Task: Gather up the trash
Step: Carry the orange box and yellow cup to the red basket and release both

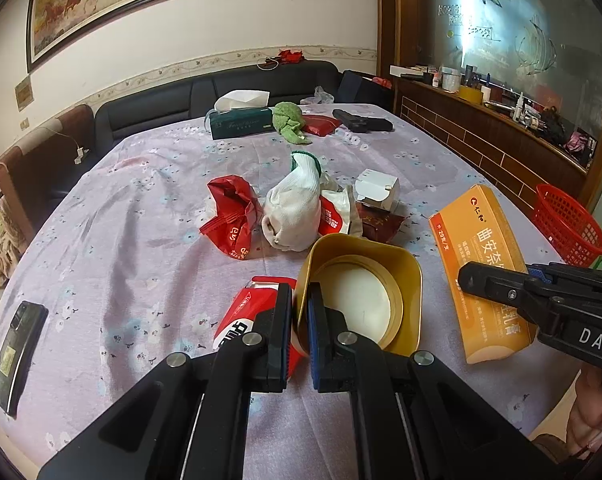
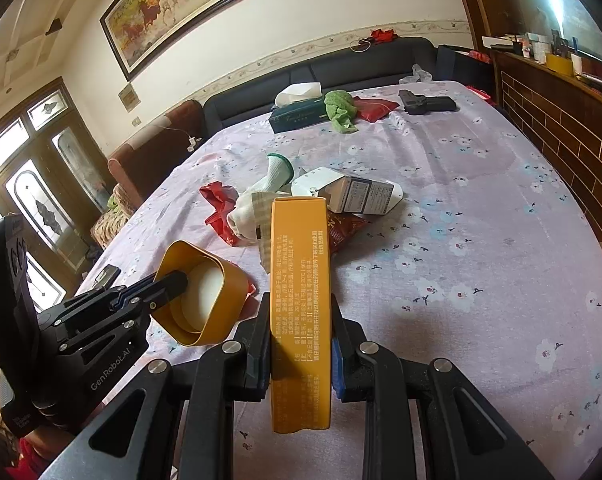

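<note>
We hold two pieces of trash above the floral tablecloth [image 1: 149,184]: our left gripper [image 1: 299,320] is clamped on the wall of a gold tin [image 1: 365,280], a rounded-square container tipped on its side so its pale round inner base faces the camera, and our right gripper [image 2: 301,336] is clenched on a long orange carton [image 2: 301,280] that runs straight out between the fingers. In the left wrist view the carton's broad face carries large white Chinese characters, partly cut off by the right gripper's black finger; the fine print on its narrow side in the right wrist view is too small to read. Under the tin lies a red-and-white packet [image 1: 253,312], mostly hidden by our left finger. Farther out sit a crumpled red wrapper [image 1: 231,216], a white glove with a green cuff [image 1: 293,208], a small white box [image 1: 377,192] and a dark red packet [image 1: 381,226], half covered. At the table's right edge is a red basket [image 1: 567,224], cropped by the frame. "GenRobot.AI" shows on the left gripper body, "DAS" on the right.
</note>
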